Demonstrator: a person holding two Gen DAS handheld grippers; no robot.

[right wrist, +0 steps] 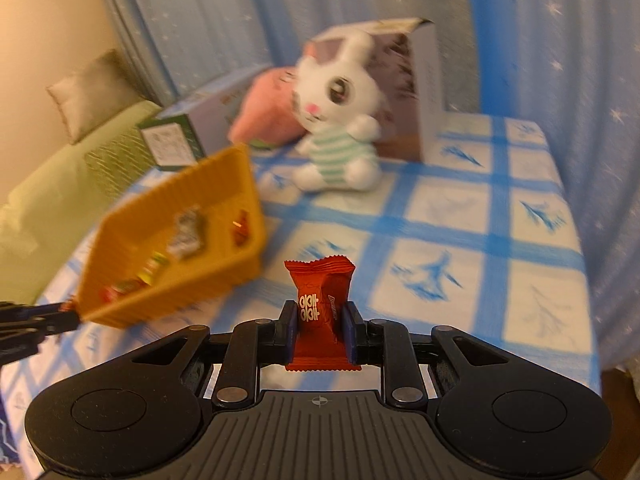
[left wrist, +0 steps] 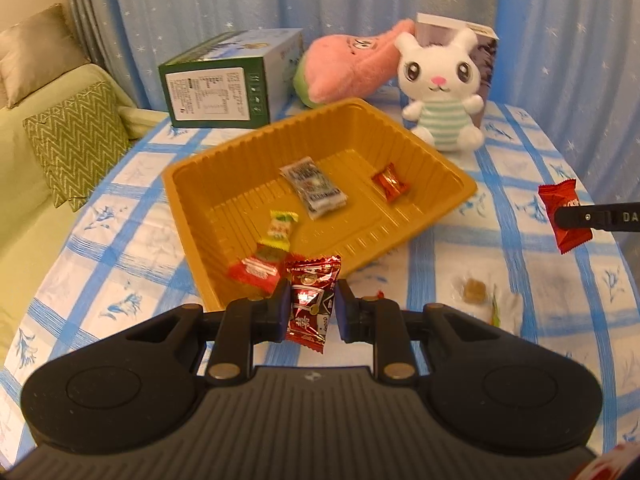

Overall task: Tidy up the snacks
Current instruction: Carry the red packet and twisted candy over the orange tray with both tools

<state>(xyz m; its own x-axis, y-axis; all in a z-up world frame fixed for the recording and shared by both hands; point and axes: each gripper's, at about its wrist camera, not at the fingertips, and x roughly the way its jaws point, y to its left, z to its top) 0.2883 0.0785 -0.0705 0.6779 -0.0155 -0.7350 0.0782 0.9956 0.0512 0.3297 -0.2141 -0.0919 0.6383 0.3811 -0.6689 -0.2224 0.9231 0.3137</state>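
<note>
My left gripper (left wrist: 312, 312) pinches a dark-red candy packet (left wrist: 311, 298) at the yellow tray (left wrist: 448, 168) rim for dropping; right gripper (right wrist: 319, 332) clamps an orange-red wafer packet (right wrist: 320, 308) beside the tray, waiting.

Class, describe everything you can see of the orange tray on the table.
The orange tray looks like thin moulded plastic, rectangular, with ribbed sloping walls and a flat rim. It sits skewed on the blue-checked tablecloth, open side up. Inside lie a silver-blue sachet, a red-orange candy, a yellow-green candy and a red packet. The left hand-held gripper holds a dark red packet at its near corner.
</note>
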